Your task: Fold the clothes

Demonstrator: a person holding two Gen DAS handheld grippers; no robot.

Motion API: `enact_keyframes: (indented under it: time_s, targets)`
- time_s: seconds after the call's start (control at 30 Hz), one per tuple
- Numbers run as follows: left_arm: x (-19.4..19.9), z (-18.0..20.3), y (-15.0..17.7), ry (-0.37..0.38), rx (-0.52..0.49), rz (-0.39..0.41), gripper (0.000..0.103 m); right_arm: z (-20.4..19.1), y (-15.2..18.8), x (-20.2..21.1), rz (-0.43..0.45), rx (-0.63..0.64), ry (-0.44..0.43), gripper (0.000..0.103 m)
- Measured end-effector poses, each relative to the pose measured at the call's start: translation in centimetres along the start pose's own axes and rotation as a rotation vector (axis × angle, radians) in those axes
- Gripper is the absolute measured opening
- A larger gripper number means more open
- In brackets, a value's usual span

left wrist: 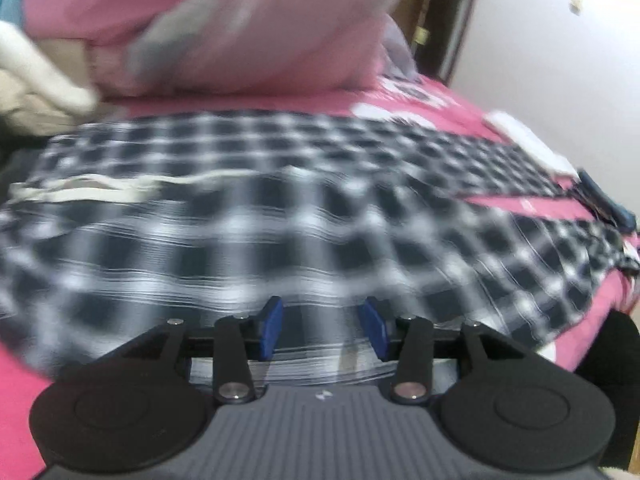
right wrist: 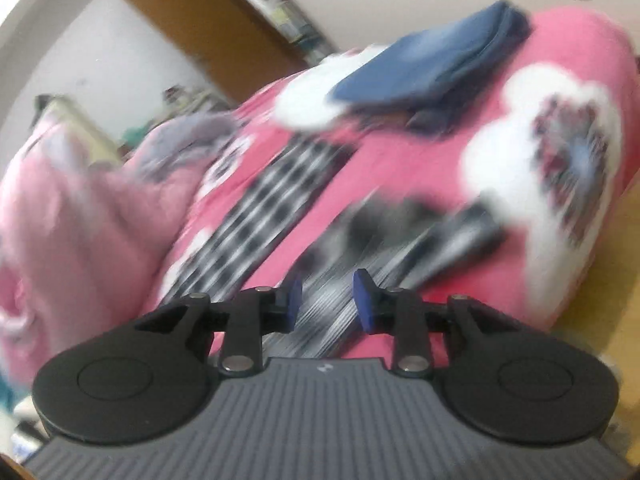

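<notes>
A black-and-white checked shirt [left wrist: 256, 208] lies spread across the pink bed sheet [left wrist: 520, 200], blurred by motion. My left gripper [left wrist: 322, 330] hovers over the shirt's near hem, its blue pads [left wrist: 272, 328] apart with nothing between them. In the right wrist view a sleeve of the same checked shirt [right wrist: 264, 208] stretches away over the bed. My right gripper [right wrist: 326, 300] stands open just above another checked part of the shirt, holding nothing. The whole right view is tilted and smeared.
A pile of pink bedding [left wrist: 248, 20] rises behind the shirt. Folded blue jeans [right wrist: 432, 68] lie at the far end of the bed. A dark flat object [left wrist: 604, 200] rests by the bed's right edge. A wooden door [right wrist: 208, 28] stands beyond.
</notes>
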State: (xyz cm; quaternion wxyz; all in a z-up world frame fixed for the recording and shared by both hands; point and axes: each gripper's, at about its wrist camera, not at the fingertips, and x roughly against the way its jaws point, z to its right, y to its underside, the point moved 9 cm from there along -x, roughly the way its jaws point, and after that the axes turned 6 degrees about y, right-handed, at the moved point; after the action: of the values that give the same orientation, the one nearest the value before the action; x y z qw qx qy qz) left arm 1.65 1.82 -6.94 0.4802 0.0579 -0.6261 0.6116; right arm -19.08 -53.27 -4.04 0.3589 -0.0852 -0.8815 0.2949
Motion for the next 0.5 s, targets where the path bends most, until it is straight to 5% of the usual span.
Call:
enact_keyframes:
  time_s: [0.17, 0.4, 0.43, 0.5]
  targets:
    - [-2.1, 2.2, 1.1, -0.002, -0.043, -0.042, 0.047, 0.1, -3.9, -5.5, -0.059, 0.135, 0.050, 0.042]
    - [-3.7, 3.4, 1.6, 0.001, -0.062, -0.068, 0.047, -2.7, -3.1, -12.7, -0.205, 0.392, 0.160, 0.047]
    - [-3.8, 3.4, 1.6, 0.002, -0.061, -0.069, 0.047, -2.8, -2.6, -12.9, -0.213, 0.424, 0.170, 0.046]
    - [-4.0, 3.3, 1.5, 0.003, -0.058, -0.070, 0.048, -3.0, -1.8, -13.3, -0.228, 0.484, 0.185, 0.017]
